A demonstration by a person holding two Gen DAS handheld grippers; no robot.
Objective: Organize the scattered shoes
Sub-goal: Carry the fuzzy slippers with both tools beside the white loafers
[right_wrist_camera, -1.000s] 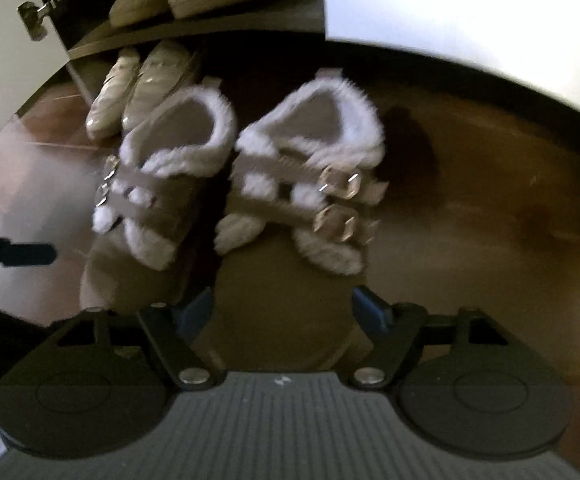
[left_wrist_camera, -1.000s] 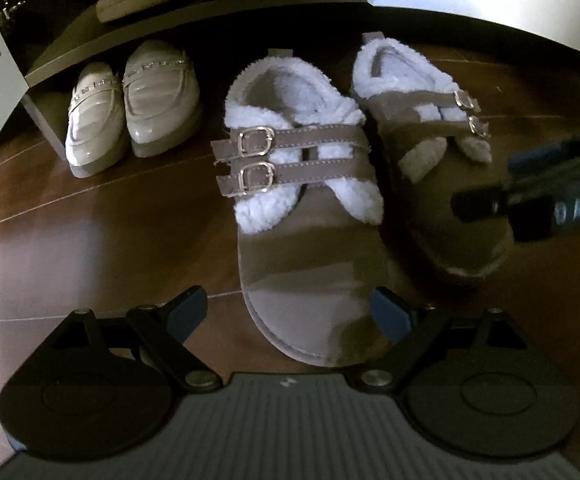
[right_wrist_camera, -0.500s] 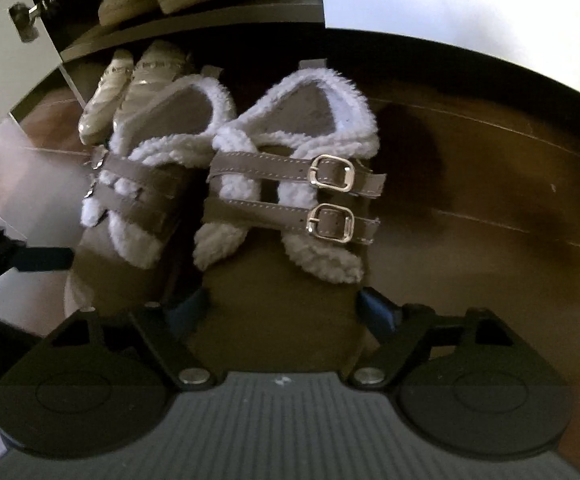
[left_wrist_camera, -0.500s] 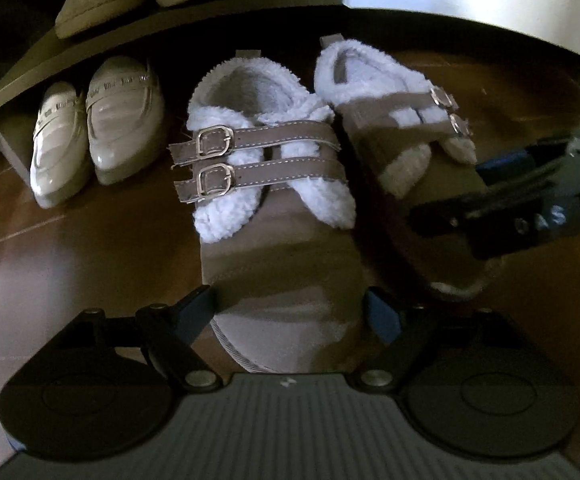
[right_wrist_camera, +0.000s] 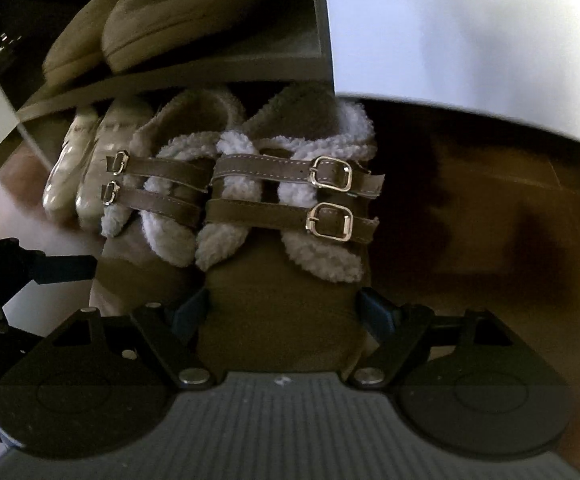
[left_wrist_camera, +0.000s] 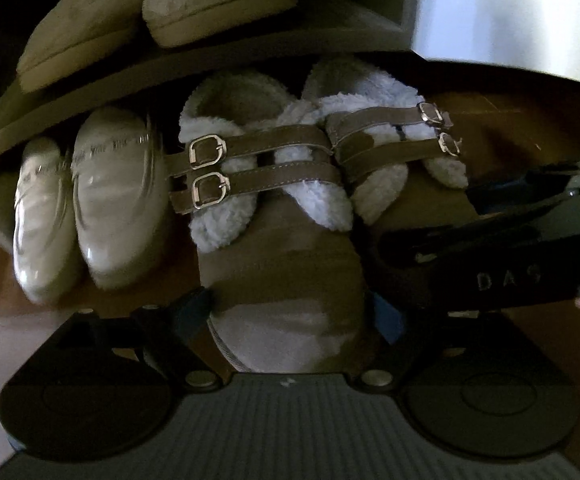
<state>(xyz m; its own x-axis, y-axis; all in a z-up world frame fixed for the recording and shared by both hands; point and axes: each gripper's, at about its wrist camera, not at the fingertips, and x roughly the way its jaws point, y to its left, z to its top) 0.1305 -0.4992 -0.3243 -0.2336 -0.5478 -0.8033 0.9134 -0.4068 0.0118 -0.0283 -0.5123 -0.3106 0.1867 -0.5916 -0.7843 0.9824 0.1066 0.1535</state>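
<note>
I have a fleece-lined sandal in each gripper, toes clamped: left gripper [left_wrist_camera: 285, 312] on the left sandal [left_wrist_camera: 273, 216], its jaws opening slightly; right gripper [right_wrist_camera: 281, 312] on the right sandal [right_wrist_camera: 290, 216]. Their heels sit under the lower shelf [left_wrist_camera: 209, 60], right of the loafers [left_wrist_camera: 117, 196]. Next I'd release and withdraw.

my left wrist camera looks steeply down along its fingers, close over the left sandal [left_wrist_camera: 281, 264]. my right one does likewise over the right sandal [right_wrist_camera: 285, 288]. both share the sandals, loafers [left_wrist_camera: 117, 200] and shelf [right_wrist_camera: 209, 76]; edges are dim, probably floor.
</note>
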